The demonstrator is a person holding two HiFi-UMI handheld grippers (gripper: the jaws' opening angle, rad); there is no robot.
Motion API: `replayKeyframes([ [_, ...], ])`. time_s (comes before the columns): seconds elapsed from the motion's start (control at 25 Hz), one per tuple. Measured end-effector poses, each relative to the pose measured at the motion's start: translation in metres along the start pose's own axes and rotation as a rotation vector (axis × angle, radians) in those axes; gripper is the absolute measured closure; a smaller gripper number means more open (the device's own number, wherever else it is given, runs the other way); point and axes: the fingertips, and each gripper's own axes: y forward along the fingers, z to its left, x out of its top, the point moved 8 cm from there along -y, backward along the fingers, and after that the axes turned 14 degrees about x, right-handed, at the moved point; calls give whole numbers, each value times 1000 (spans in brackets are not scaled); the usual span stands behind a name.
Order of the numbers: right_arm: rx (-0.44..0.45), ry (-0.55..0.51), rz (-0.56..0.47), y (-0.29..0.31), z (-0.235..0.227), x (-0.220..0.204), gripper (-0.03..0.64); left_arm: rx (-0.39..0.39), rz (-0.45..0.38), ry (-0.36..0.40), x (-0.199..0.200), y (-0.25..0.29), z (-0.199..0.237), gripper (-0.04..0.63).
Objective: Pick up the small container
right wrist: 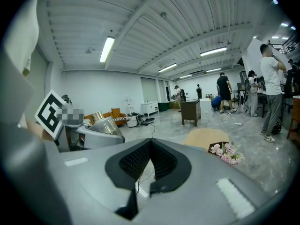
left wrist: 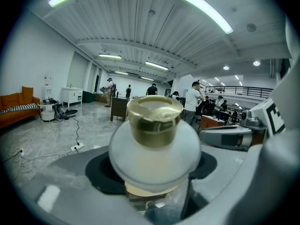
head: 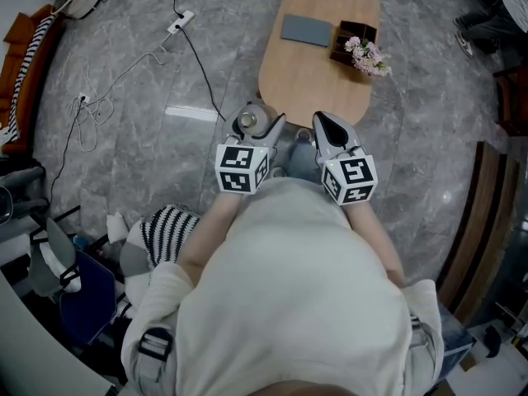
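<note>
The small container [left wrist: 154, 125] is a round frosted white jar with a gold lid. It sits upright between the jaws of my left gripper [left wrist: 157, 182], which is shut on its body. In the head view the container [head: 247, 121] shows at the tip of the left gripper [head: 257, 132], held up in front of the person's chest. My right gripper [head: 328, 128] is level beside it, a little apart. The right gripper [right wrist: 149, 146] has its black pads [right wrist: 165, 165] closed together with nothing between them. In the right gripper view the left gripper [right wrist: 96, 136] appears at left.
An oval wooden table [head: 313, 77] stands just ahead, with a grey pad [head: 305, 30] and a dark box of pink flowers [head: 363, 52] on it. Cables and a power strip [head: 180, 23] lie on the grey marble floor at left. A striped cushion [head: 169, 229] lies near the person's left side.
</note>
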Motion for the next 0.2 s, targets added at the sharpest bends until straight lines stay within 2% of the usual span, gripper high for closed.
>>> replayKeyframes([
  [0.2,4,-13,10,2,2,2,617,0,-4,-9,3,0,2,252],
])
